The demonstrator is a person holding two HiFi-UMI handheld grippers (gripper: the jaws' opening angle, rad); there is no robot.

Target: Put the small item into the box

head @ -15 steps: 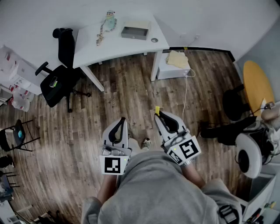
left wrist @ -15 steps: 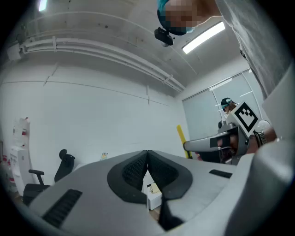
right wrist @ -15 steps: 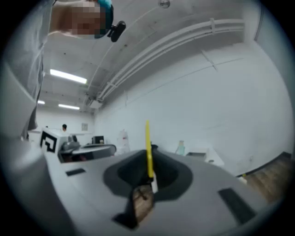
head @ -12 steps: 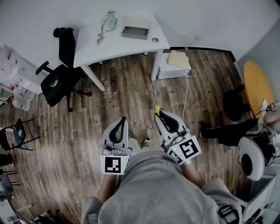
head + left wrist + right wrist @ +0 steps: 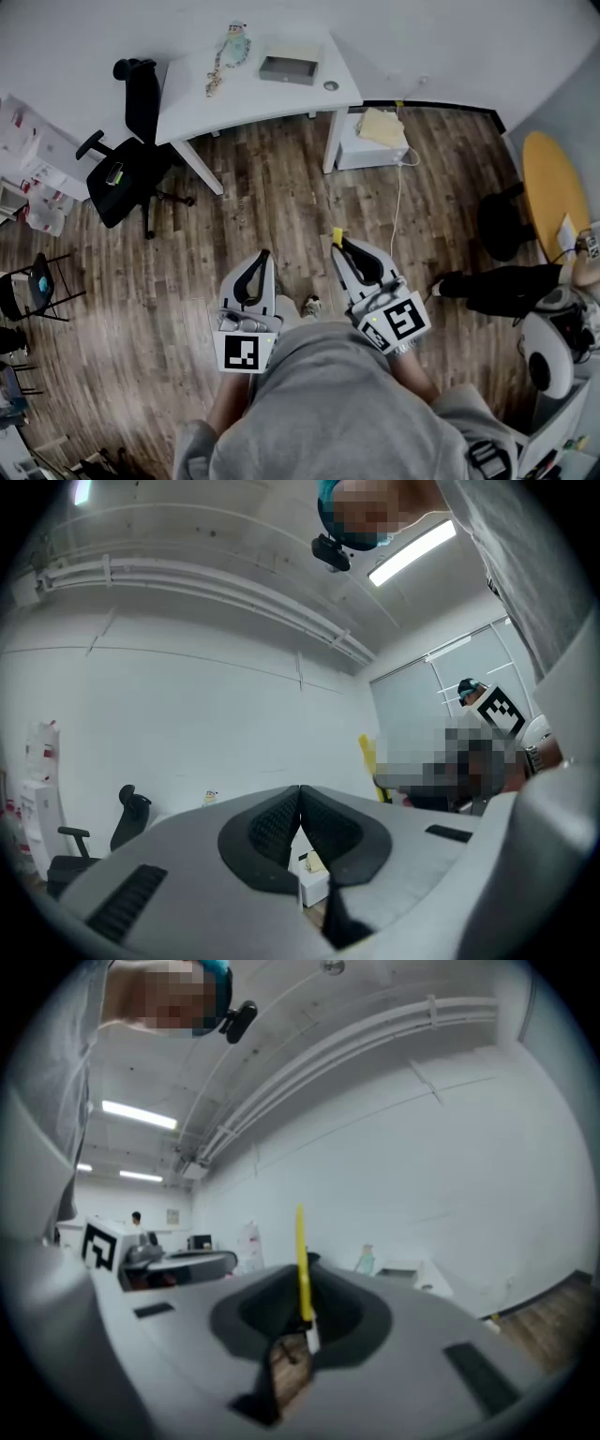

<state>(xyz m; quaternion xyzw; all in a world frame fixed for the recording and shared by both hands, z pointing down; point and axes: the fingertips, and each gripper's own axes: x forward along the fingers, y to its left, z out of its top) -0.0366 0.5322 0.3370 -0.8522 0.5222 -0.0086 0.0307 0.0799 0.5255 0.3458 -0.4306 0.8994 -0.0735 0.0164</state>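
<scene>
In the head view both grippers are held close to my body above the wood floor. My right gripper (image 5: 337, 247) is shut on a thin yellow strip (image 5: 337, 234), which sticks up past the jaw tips in the right gripper view, yellow strip (image 5: 300, 1260). My left gripper (image 5: 263, 255) is shut with nothing between its jaws, which meet in the left gripper view, left gripper (image 5: 299, 791). An open grey box (image 5: 290, 67) sits on a white desk (image 5: 262, 98) far ahead, well apart from both grippers.
On the desk lie a pale green figure (image 5: 235, 41) and a bead string (image 5: 216, 81). A black office chair (image 5: 127, 173) stands left, a low white cabinet (image 5: 373, 142) beside the desk leg. At right are a yellow round table (image 5: 551, 187) and another person's legs (image 5: 497, 289).
Both grippers have stayed where they were. The person at the right edge has shifted, legs and body moving lower and further right.
</scene>
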